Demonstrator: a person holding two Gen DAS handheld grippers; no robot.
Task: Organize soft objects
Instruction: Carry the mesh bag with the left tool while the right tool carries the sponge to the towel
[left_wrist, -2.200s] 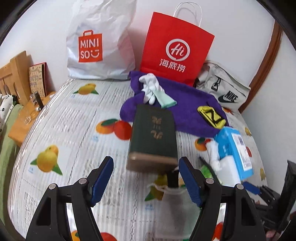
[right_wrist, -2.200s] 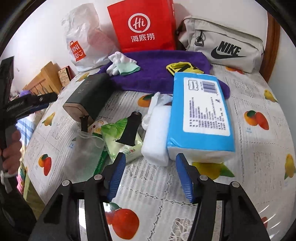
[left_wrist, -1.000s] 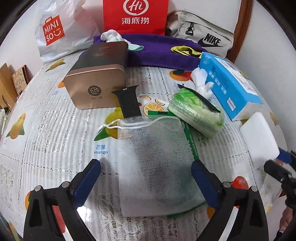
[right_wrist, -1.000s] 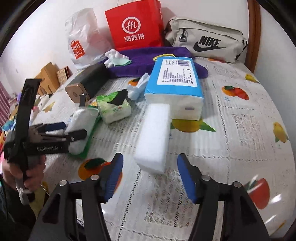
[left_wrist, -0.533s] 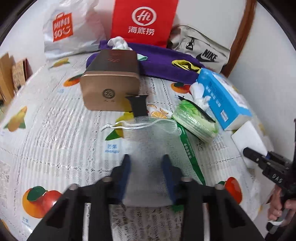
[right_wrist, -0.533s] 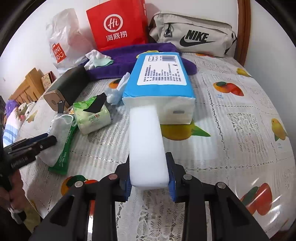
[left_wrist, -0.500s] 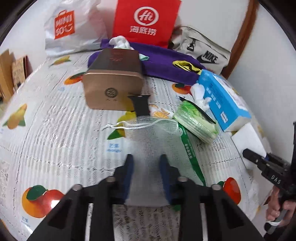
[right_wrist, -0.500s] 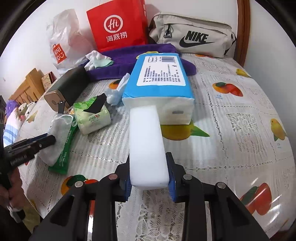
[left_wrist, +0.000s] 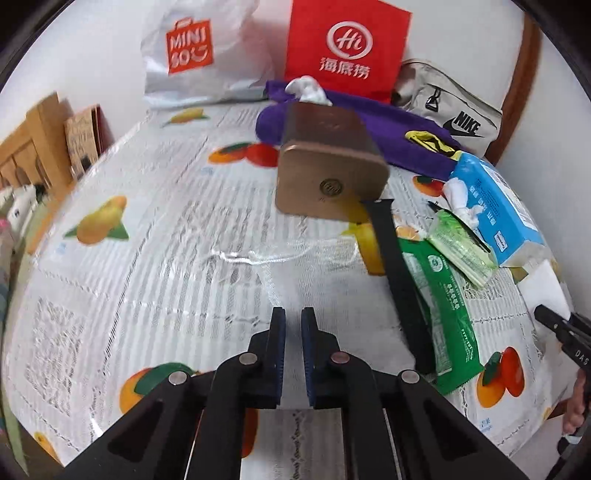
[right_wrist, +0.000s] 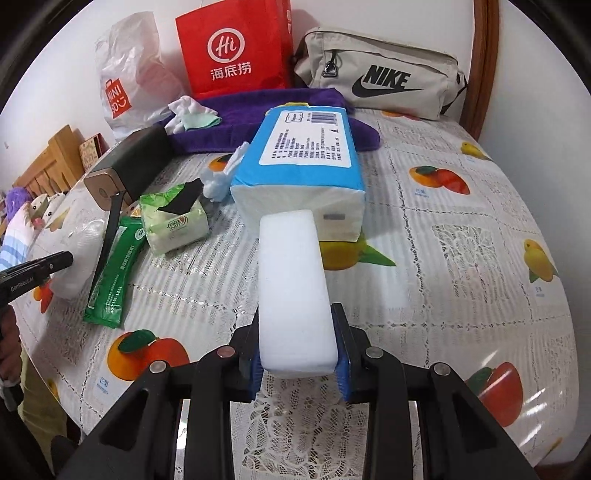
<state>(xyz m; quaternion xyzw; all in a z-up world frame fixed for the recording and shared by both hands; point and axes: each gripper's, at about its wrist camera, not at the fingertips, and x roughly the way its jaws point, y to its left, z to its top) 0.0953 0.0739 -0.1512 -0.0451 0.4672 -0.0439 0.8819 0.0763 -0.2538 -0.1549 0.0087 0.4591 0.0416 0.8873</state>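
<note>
Fruit-print desk (right_wrist: 461, 258) carrying clutter. Right gripper (right_wrist: 299, 363) fingers clamping near end of white sponge (right_wrist: 291, 284), long axis running straight ahead toward blue tissue pack (right_wrist: 306, 155). Left gripper (left_wrist: 293, 350) fingers pinching together on mesh pouch (left_wrist: 280, 266), pouch trailing forward.

place: home | cues: fruit-print tablecloth (right_wrist: 461, 229), shopping bags (left_wrist: 347, 48), plush toys (right_wrist: 22, 210)

1 sponge (right_wrist: 293, 288), 1 mesh bag (left_wrist: 266, 266), 2 shopping bags (right_wrist: 232, 48), 1 tin (left_wrist: 328, 170)
</note>
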